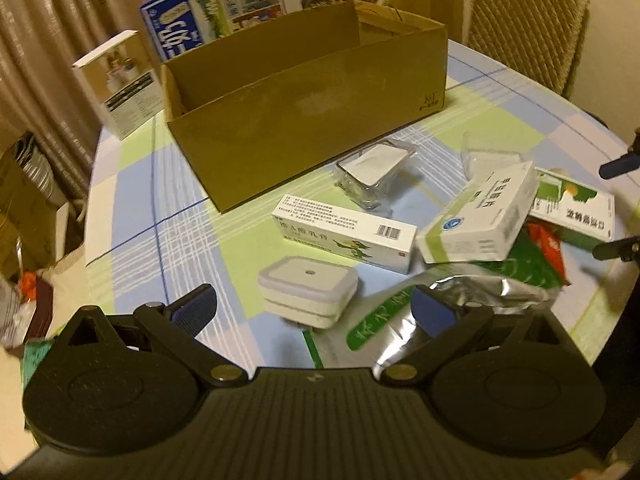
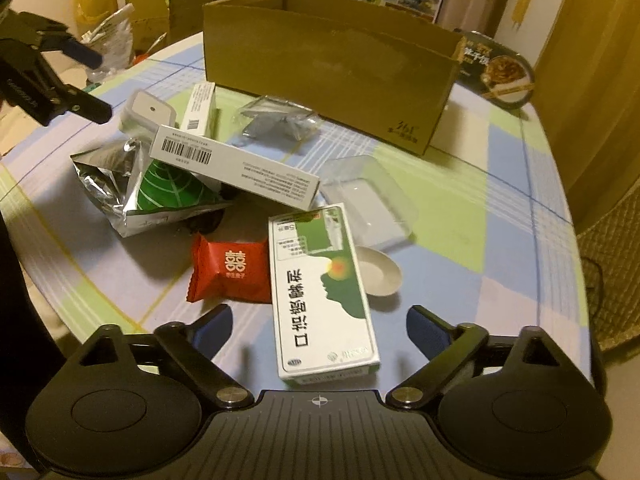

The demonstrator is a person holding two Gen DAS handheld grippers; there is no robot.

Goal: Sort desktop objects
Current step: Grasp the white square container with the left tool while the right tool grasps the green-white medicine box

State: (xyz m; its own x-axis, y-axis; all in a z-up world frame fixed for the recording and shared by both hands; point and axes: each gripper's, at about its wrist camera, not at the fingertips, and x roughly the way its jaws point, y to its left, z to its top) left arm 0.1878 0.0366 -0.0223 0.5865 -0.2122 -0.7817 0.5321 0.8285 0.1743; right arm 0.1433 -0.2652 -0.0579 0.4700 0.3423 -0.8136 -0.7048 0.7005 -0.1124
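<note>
The right tongs [image 2: 320, 330] hung spread wide, holding nothing, with the near end of a green-and-white medicine box [image 2: 322, 292] lying flat between their fingers on the checked worktop [image 2: 500, 208]. Touching that box's left edge lay a red sweet packet [image 2: 230, 270]; a small white dish [image 2: 378, 272] sat against its right edge. The left tongs [image 1: 316, 308] were also open and empty, poised just short of a squat white case [image 1: 306, 290], with a crumpled silver-and-green foil bag [image 1: 452, 300] under their right finger.

Farther from the green-and-white box, a long white carton with a barcode [image 2: 236, 168] rested partly on the foil bag, and a clear plastic tray [image 2: 368, 200] lay at the box's far right corner. Beyond the carton sat a second narrow white carton [image 2: 200, 108] and a crinkled transparent wrapper [image 2: 280, 120]; its contents were too blurred to make out. Farthest from the box stood the open cardboard box [image 2: 332, 68], upright, its inside not visible from either view. Behind it stood a blue milk carton [image 1: 216, 12], with a white product box [image 1: 120, 80] beside it.
</note>
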